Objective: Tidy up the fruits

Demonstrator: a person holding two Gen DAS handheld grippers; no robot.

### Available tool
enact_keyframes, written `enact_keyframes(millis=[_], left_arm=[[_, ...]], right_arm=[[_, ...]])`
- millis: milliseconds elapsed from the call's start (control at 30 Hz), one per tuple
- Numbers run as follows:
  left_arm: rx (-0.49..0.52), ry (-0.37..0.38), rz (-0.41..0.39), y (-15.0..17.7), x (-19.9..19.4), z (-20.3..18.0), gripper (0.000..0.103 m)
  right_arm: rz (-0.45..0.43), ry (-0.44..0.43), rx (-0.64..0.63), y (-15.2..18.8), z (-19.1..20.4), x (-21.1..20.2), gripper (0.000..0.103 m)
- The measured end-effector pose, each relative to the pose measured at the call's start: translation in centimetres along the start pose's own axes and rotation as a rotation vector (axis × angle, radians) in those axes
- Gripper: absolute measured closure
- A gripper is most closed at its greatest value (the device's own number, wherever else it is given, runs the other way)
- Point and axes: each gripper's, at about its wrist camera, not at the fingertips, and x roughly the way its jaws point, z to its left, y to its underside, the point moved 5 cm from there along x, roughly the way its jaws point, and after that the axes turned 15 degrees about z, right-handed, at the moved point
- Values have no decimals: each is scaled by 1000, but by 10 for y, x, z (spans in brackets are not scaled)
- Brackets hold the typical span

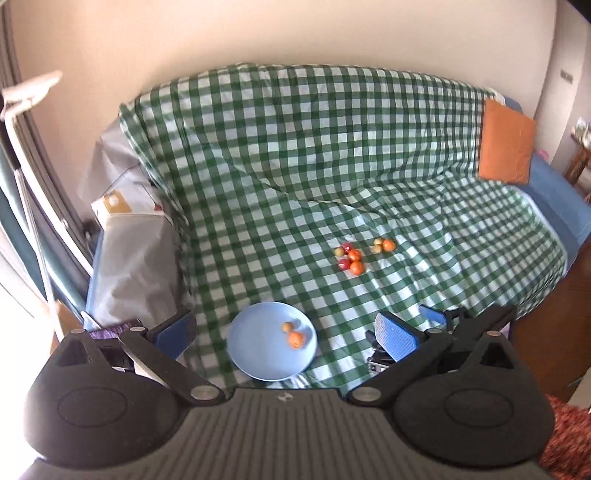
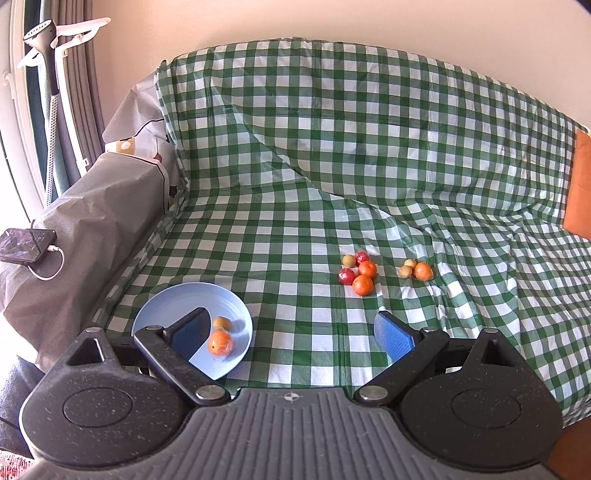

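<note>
A light blue plate [image 1: 258,354] lies on the green checked cloth [image 1: 314,147] near the front edge. It holds one orange [image 1: 295,339] and a small yellowish fruit [image 1: 287,326]. My left gripper [image 1: 286,334] is open and empty, hovering short of the plate. Further back lies a cluster of oranges, red and yellowish fruits [image 1: 350,258], and a smaller group [image 1: 384,245] to its right. In the right wrist view my right gripper [image 2: 291,336] is open and empty; its left pad [image 2: 190,334] overlaps the plate [image 2: 166,306]. The cluster [image 2: 360,273] and the smaller group [image 2: 415,270] lie ahead.
The cloth drapes a sofa seat and backrest. A grey covered armrest [image 2: 92,221] at the left carries a phone [image 2: 24,245] on a cable. An orange cushion [image 1: 508,146] sits at the right. A garment steamer stand [image 2: 40,33] is by the curtain.
</note>
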Motion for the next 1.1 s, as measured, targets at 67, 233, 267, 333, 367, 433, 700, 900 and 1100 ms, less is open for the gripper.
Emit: enact_keyframes(millis=[67,233,267,333,367,433,700,900,1100], left_arm=[[17,-5,-14,-1,-3,-1,0],[47,7,-6,-1,-2,-9,0],[50,2,-19,-1,-4,-11,0],[56,-7,-43,-2,-8,-13,0],[60,-15,-48,-2,-9,-15,0],[66,-37,-44,-2,-7,-16,0],[60,-119,-2,14,46,-5,0],[-39,-88,59,37,106,16,0],[-73,-133,89,33,163,18,0]], right_arm=[[0,4,0,1,-1,0,7],[2,13,5,2,-3,2,7],[2,14,4,1,-3,2,7],[1,14,4,2,-2,2,7],[-1,14,2,1,-2,2,7],[-1,16,-2,1,-2,2,7],[-2,4,-4,3,3,0,5],[-1,8,0,10,2,2,3],[-15,12,-2,14,-9,2,1]])
